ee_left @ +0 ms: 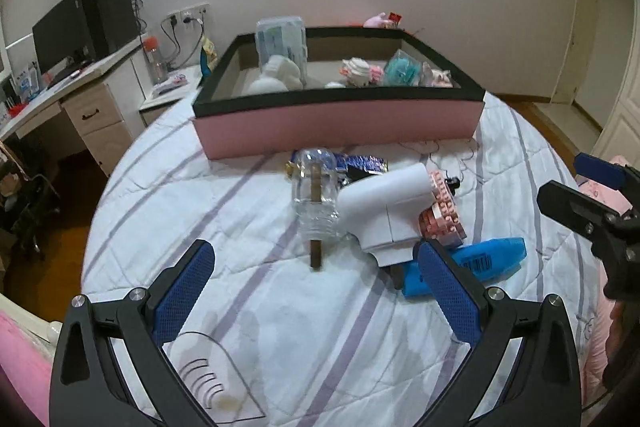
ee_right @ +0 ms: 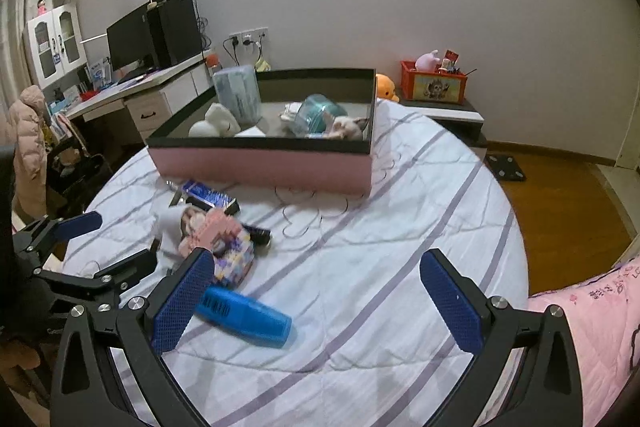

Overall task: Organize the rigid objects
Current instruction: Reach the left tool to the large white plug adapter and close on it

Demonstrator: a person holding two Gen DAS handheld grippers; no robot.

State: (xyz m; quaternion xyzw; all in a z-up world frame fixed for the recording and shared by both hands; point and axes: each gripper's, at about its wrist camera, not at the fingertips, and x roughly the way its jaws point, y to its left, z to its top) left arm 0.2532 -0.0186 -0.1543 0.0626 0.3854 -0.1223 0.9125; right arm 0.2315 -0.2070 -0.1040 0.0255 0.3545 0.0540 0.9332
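A pink box with a black rim [ee_left: 340,123] [ee_right: 260,163] sits on the striped bed and holds soft toys and a tissue pack. In front of it lies a pile: a clear plastic bottle [ee_left: 316,195] with a brown stick through it, a white T-shaped device [ee_left: 384,207], a pink brick model [ee_left: 442,207] [ee_right: 216,231], a blue bottle [ee_left: 492,259] [ee_right: 248,315] and a blue packet [ee_left: 362,163] [ee_right: 208,195]. My left gripper [ee_left: 316,291] hangs open just short of the pile. My right gripper [ee_right: 316,303] is open over bare bedding, the blue bottle by its left finger.
A desk [ee_right: 132,91] with a monitor and speakers stands at the left. A nightstand [ee_right: 444,111] with a red bin sits behind the bed. Wooden floor [ee_right: 560,211] lies to the right. A pink quilt [ee_right: 592,327] covers the near right edge.
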